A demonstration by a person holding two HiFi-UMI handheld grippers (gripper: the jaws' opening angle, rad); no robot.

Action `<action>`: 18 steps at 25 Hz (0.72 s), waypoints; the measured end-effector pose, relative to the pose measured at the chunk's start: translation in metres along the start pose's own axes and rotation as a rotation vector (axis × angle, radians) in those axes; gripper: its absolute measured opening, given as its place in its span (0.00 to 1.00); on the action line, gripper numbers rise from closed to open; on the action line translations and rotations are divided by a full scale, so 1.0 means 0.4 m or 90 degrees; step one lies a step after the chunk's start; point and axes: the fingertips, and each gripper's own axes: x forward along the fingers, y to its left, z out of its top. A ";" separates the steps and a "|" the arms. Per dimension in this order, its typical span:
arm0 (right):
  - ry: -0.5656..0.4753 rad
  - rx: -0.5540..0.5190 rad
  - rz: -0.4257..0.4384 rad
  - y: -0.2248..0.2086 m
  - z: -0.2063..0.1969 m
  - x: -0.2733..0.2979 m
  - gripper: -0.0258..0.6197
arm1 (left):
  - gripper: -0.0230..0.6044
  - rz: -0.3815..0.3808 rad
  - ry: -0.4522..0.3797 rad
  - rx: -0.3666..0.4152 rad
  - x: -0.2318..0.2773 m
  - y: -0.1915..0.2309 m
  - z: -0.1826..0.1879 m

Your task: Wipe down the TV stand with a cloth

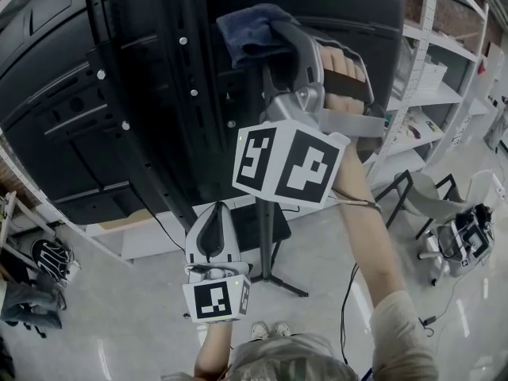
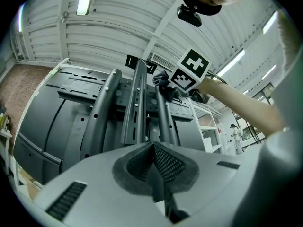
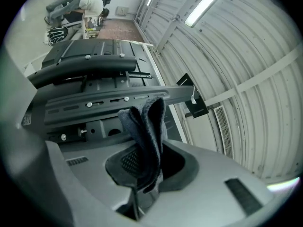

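The black TV stand [image 1: 181,94] carries a big dark TV whose back [image 1: 71,86] faces me. Raised high, my right gripper [image 1: 279,36] is shut on a dark blue cloth [image 1: 248,28], which sits at the top of the stand's right-hand pole [image 2: 164,112]. In the right gripper view the folded cloth [image 3: 146,126] sticks up from the shut jaws, just under a black crossbar [image 3: 118,97]. Lower down, in front of the stand's base [image 1: 274,272], my left gripper [image 1: 213,222] is shut with nothing in it. Its view looks up along the stand's rails [image 2: 135,103].
White shelving [image 1: 435,78] stands to the right, with a grey chair [image 1: 421,190] and a small device [image 1: 468,238] on the floor beside it. Bags and shoes [image 1: 49,259] lie at the left. A cable runs across the floor. A person [image 2: 235,134] stands far off.
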 end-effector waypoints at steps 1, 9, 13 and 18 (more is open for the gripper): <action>0.000 -0.004 0.003 0.008 0.000 -0.003 0.13 | 0.06 -0.001 0.000 -0.001 0.001 -0.001 0.000; 0.003 -0.016 0.023 0.061 -0.007 -0.039 0.13 | 0.06 -0.009 0.005 -0.009 -0.001 -0.008 -0.011; 0.006 -0.023 0.051 0.126 -0.017 -0.060 0.13 | 0.06 -0.008 0.007 -0.009 -0.005 -0.005 -0.013; 0.013 -0.015 0.074 0.191 -0.038 -0.094 0.13 | 0.06 0.001 0.010 -0.007 -0.014 0.008 -0.015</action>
